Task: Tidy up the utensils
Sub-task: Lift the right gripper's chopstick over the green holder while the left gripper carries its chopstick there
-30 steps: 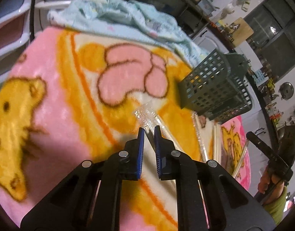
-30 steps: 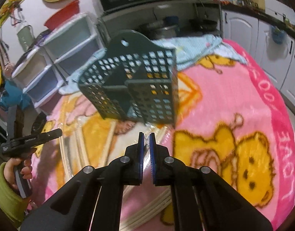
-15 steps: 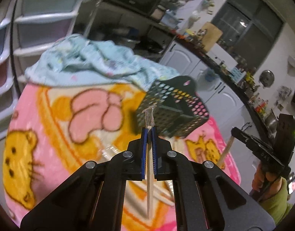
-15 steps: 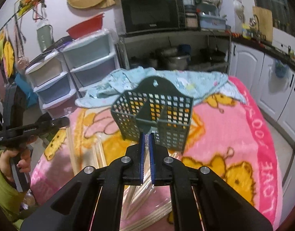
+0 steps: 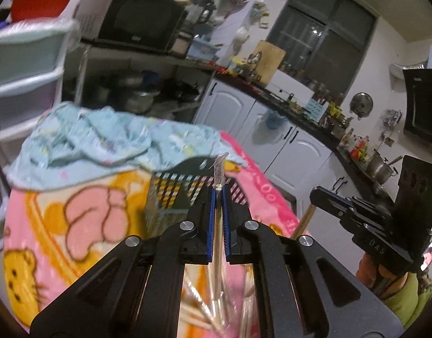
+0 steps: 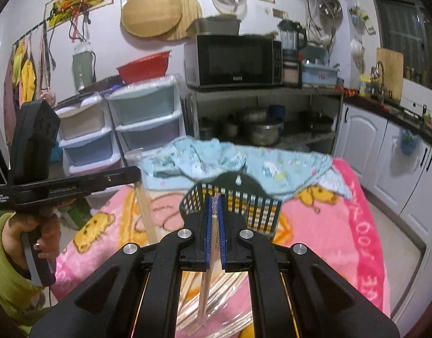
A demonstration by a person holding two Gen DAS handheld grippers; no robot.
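While 1 second ago both sat low, each gripper (image 5: 218, 190) (image 6: 213, 197) now pinches raised wrapped chopsticks (image 5: 216, 233).

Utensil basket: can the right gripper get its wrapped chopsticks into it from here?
Probably yes. The right gripper is shut on wrapped chopsticks, and the dark basket stands just ahead on the pink blanket, open top showing, nothing between them.

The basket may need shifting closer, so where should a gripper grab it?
Probably the basket by its arched back tab, from above: that thin upright plate rises over the open top, so jaws can straddle it. The left gripper and right gripper each clamp wrapped chopsticks, so free one first.
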